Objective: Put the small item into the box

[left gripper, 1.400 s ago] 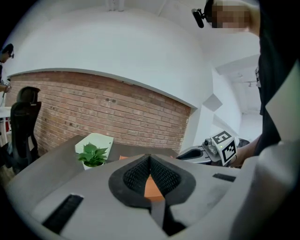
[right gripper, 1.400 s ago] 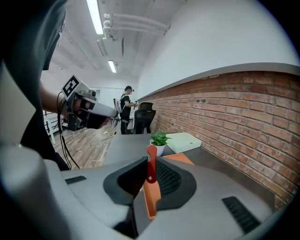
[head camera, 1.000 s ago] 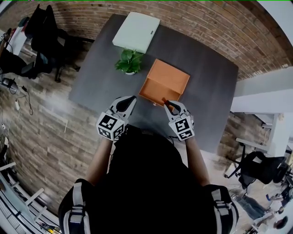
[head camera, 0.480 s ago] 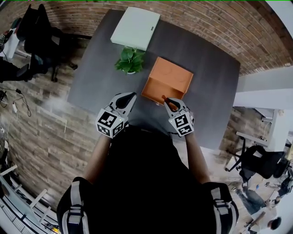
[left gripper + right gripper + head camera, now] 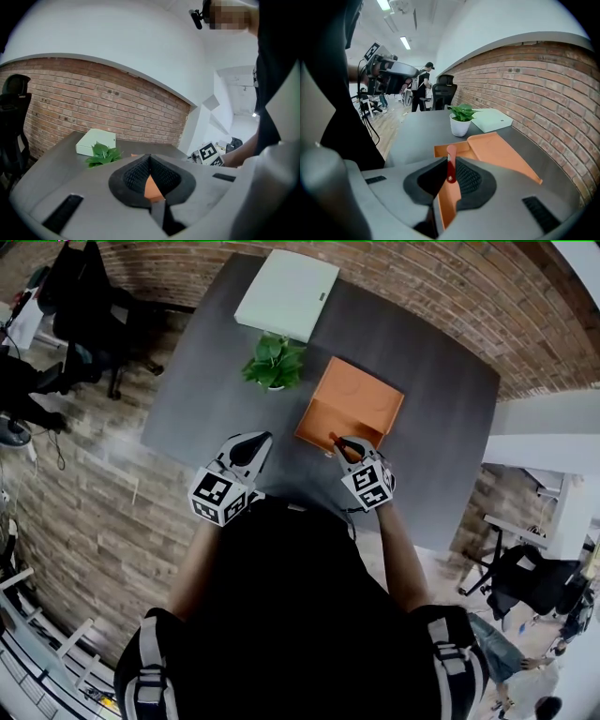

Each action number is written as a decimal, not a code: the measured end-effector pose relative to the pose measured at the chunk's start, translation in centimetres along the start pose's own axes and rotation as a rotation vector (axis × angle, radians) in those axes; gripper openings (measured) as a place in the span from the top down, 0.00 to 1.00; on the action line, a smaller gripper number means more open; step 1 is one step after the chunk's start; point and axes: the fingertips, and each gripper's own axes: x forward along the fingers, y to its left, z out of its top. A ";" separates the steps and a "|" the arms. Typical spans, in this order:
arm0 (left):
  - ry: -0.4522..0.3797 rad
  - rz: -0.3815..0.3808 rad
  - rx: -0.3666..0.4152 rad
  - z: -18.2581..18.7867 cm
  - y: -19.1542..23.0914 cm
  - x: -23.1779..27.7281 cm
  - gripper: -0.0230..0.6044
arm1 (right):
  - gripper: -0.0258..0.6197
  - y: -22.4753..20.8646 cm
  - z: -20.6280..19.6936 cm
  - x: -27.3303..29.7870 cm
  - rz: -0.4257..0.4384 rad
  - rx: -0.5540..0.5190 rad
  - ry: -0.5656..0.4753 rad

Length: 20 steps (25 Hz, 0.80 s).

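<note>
Head view showed one dark grey table (image 5: 211,371) carrying three things: one orange box (image 5: 361,390), one potted plant (image 5: 274,362) and one flat white case (image 5: 287,294). The box lay open, its lid folded back flat toward the brick wall and its tray toward the person. The plant stood just beside the box's left side, and the white case lay beyond the plant, near the table's far edge.

Two grippers were held over the table's near edge. The right gripper (image 5: 339,442) had its tips at the near rim of the box; the left gripper (image 5: 263,438) hung well apart from the box, over bare tabletop.

In the right gripper view, the right gripper (image 5: 450,164) had its two pads pressed onto one small item (image 5: 451,161), a slim red piece standing upright with a rounded top. It was above the near part of the box (image 5: 494,147), not yet inside the tray. The plant (image 5: 461,119) and the white case (image 5: 492,121) stood farther off.

In the left gripper view, the left gripper (image 5: 150,161) had its pads brought together with nothing between them.
</note>
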 end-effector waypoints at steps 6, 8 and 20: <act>0.002 0.033 -0.017 -0.6 0.7 -1.0 0.93 | 0.86 -0.6 -1.2 2.5 0.029 -0.001 0.047; 0.002 0.043 -0.024 -0.7 1.0 -1.0 0.93 | 0.86 -0.9 -1.8 3.4 0.039 0.009 0.068; 0.006 0.076 -0.047 -1.2 1.8 -1.3 0.93 | 0.86 -1.1 -4.0 6.6 0.071 0.065 0.166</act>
